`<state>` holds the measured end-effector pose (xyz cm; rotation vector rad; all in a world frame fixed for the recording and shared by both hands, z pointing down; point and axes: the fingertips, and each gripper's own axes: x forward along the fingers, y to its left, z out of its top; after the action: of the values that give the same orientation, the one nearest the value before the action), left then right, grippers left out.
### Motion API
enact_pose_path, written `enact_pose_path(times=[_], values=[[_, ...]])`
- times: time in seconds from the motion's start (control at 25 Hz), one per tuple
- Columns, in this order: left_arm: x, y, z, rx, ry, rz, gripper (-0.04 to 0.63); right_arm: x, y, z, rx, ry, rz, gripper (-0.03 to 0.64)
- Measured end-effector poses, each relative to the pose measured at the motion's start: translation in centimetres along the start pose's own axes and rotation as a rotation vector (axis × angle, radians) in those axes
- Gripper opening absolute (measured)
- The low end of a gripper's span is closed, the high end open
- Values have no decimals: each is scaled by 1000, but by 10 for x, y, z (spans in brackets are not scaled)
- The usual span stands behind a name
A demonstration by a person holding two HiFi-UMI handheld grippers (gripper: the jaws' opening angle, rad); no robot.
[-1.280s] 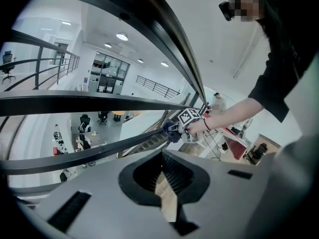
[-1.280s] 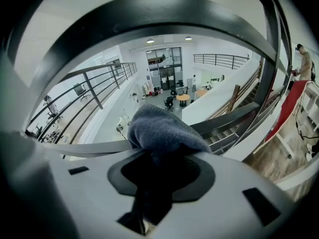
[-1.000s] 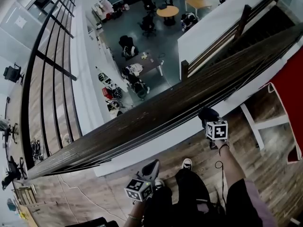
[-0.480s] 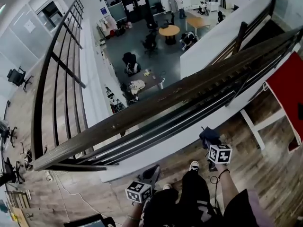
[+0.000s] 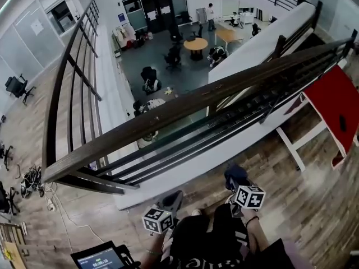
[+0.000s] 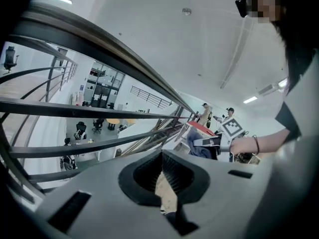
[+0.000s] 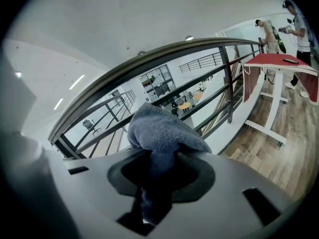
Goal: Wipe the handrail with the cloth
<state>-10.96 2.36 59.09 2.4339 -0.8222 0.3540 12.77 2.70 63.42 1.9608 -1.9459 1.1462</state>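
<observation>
The dark wooden handrail (image 5: 185, 108) runs from lower left to upper right across the head view, above several thin dark bars. My right gripper (image 5: 235, 179) is shut on a bunched blue-grey cloth (image 5: 234, 172). It hangs on my side of the railing, below the rail and apart from it. In the right gripper view the cloth (image 7: 159, 128) bulges out of the right gripper (image 7: 159, 156), with the handrail (image 7: 149, 59) arching above. My left gripper (image 5: 173, 200) is shut and holds nothing, low by my legs. The left gripper (image 6: 163, 158) points up past the handrail (image 6: 99, 39).
A red-topped table (image 5: 336, 102) on white legs stands at the right on the wood floor. Beyond the railing is a drop to a lower floor with desks and chairs (image 5: 196, 43). A small screen (image 5: 101, 258) sits at the bottom left. Two people (image 7: 294, 19) stand far right.
My right gripper with the cloth has drawn back from the handrail's near edge toward my body. The head view has lifted, so the rail sits higher. The left gripper has hardly moved.
</observation>
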Motion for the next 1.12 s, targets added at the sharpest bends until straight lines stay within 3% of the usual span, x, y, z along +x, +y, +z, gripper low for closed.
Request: enact_pose_path(times=[0.44,0.64,0.88,1.12], values=[[-20,-43,-6,37,-36,-11,2,-69,21,-51,-36,14,36,103],[-31,-111,-17,48,-67,-14,2,-136,9,-73,-58,10,63,103],[-35,-208,-44,90,-86,-77,2,-205,-14,-99,-77,-4,89,103],[-56,-271,-84,91,-87,-83,2,-261,-22,-122,-89,-18,131,103]])
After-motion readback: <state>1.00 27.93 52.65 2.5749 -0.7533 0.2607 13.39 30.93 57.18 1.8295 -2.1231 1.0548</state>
